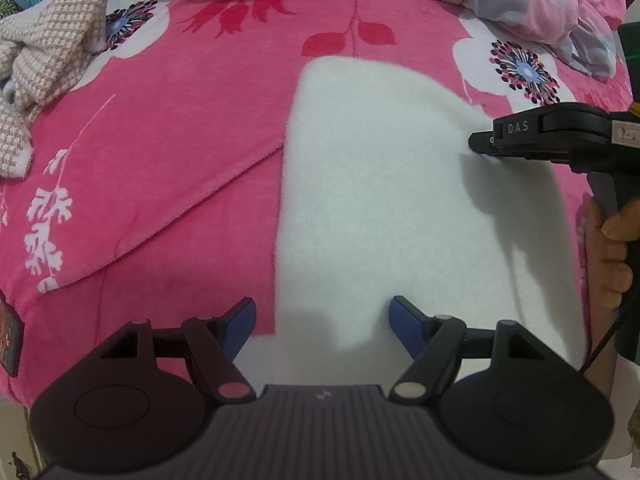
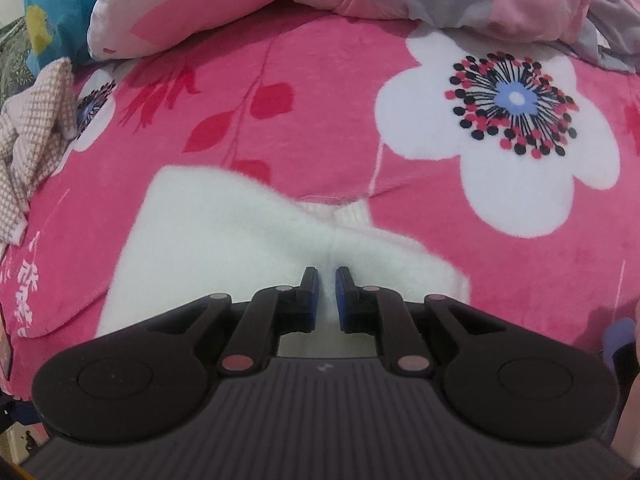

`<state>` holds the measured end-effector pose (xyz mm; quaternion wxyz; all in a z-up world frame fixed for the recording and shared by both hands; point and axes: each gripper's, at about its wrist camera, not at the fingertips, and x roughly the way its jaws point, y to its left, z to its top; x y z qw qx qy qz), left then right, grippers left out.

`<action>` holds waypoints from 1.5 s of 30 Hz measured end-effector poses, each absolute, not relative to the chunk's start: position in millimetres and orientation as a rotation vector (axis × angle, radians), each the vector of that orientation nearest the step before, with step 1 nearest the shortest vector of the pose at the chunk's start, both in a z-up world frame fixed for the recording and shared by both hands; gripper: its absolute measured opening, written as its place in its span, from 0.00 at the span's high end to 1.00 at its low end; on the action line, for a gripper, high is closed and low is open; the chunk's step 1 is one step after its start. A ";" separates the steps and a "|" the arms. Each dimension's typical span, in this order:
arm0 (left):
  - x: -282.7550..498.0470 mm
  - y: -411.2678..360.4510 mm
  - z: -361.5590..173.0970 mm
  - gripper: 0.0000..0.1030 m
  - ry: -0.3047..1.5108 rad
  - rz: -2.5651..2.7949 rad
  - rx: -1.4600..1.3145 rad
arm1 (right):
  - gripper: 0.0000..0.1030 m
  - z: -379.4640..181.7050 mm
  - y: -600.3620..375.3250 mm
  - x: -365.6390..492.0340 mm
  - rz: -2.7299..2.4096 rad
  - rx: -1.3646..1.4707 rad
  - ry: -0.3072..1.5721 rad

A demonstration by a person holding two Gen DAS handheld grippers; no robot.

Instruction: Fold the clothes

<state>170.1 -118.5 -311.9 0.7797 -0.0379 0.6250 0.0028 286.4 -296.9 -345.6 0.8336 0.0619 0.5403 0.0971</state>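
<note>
A white fleece garment (image 1: 380, 200) lies flat on a pink flowered blanket (image 1: 180, 140). My left gripper (image 1: 324, 316) hangs open just over the garment's near edge, with nothing gripped between its blue pads. At the garment's right edge, my right gripper (image 1: 480, 144) comes in from the side and pinches the cloth. In the right wrist view, the right gripper (image 2: 327, 292) has its pads nearly together with a raised fold of the white garment (image 2: 224, 232) between them. A ribbed hem (image 2: 352, 212) shows at the garment's far edge.
A crumpled beige checked cloth (image 1: 48, 52) lies at the far left of the bed. A pink and grey quilt (image 1: 520, 0) is bunched along the back, beside a pillow (image 2: 180, 8). A person's hand (image 1: 616, 248) holds the right gripper's handle at the right edge.
</note>
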 end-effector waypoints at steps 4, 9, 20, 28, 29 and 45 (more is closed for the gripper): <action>169.7 -118.7 -312.1 0.27 1.346 0.004 -0.071 | 0.91 -346.5 -296.4 284.7 0.207 0.124 1.136; 169.1 -120.9 -311.3 0.27 1.342 0.012 -0.063 | 0.91 -347.6 -295.9 282.5 0.214 0.112 1.122; 169.8 -125.8 -310.0 0.27 1.335 0.029 -0.038 | 0.91 -350.0 -297.4 279.2 0.233 0.106 1.103; 162.9 -124.7 -311.3 0.26 1.294 0.043 -0.062 | 0.91 -351.6 -301.8 274.8 0.259 0.111 1.069; 161.6 -123.8 -311.7 0.26 1.288 0.043 -0.070 | 0.91 -351.8 -302.0 273.9 0.263 0.110 1.063; 147.6 -60.1 -336.6 0.24 1.279 -0.116 -0.517 | 0.76 -347.1 -312.1 258.3 0.300 0.178 0.976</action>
